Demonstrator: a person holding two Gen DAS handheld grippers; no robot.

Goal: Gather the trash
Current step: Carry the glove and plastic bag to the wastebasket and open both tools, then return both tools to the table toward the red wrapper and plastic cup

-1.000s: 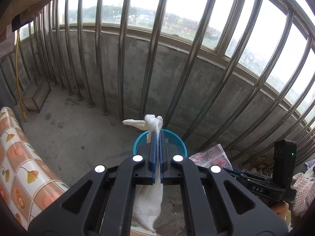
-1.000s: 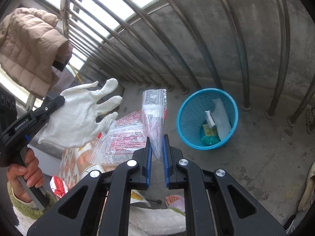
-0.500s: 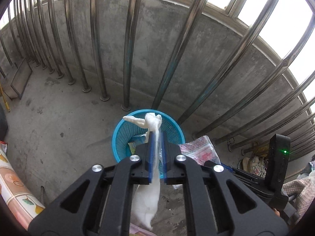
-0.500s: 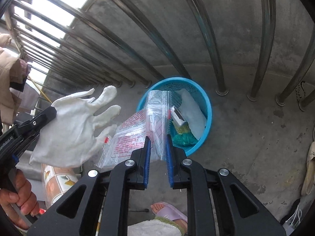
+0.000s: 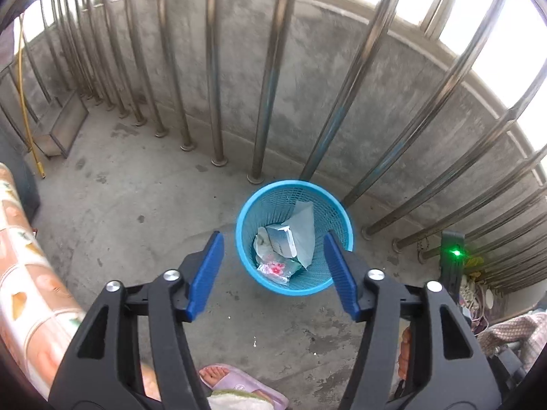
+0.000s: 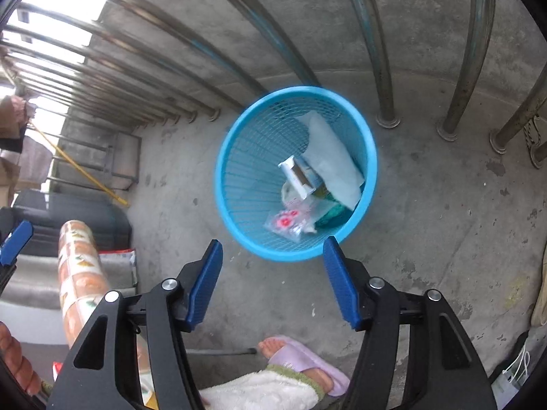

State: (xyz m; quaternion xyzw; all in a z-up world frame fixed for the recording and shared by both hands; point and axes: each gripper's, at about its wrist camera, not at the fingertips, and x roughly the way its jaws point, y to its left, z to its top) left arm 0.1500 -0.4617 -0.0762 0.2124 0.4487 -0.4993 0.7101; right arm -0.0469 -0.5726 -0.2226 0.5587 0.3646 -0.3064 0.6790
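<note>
Left wrist: basket (image 5: 263,278) between claw (image 5: 273,249) fingers

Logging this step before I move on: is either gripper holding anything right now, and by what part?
Nothing is held. The left gripper and right gripper are both open and empty above the blue basket.

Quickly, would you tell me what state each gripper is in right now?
Left gripper: jaws open, holding nothing.
Right gripper: jaws open, holding nothing.
</note>
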